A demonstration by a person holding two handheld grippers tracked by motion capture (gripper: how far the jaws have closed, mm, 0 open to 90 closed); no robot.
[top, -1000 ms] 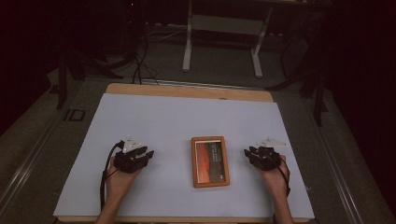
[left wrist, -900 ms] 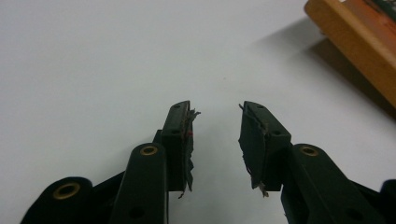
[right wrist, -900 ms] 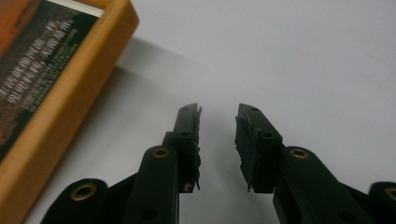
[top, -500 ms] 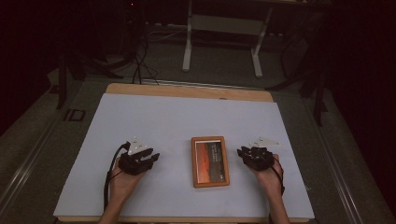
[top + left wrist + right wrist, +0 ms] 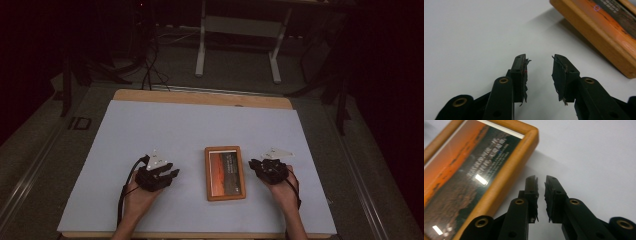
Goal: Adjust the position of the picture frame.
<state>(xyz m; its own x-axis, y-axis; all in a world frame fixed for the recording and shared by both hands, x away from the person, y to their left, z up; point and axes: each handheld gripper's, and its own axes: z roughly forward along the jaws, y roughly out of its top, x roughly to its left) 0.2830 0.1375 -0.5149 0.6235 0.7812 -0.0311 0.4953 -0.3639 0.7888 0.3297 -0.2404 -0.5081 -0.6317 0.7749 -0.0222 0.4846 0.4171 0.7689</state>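
Note:
A wooden picture frame (image 5: 225, 173) holding an orange sunset print lies flat on the white tabletop (image 5: 200, 125), near the front. My left gripper (image 5: 173, 174) rests just left of it, tips pointing at the frame. Its jaws (image 5: 539, 62) stand apart with nothing between them, and the frame's wooden edge (image 5: 596, 35) lies ahead to the right. My right gripper (image 5: 253, 164) sits close to the frame's right side. In the right gripper view its jaws (image 5: 541, 181) have just been closing to a narrow slit, with nothing between them, right beside the frame's corner (image 5: 524, 147).
The white sheet covers a wooden table whose bare edge (image 5: 200, 96) shows at the back. Beyond it, on the dark floor, stand the metal legs of another table (image 5: 201, 50) and loose cables (image 5: 150, 65). A person's hands hold both grippers from the front edge.
Both hands have slid inward towards the picture frame: the left gripper to the right, the right gripper to the left. The frame itself has not moved.

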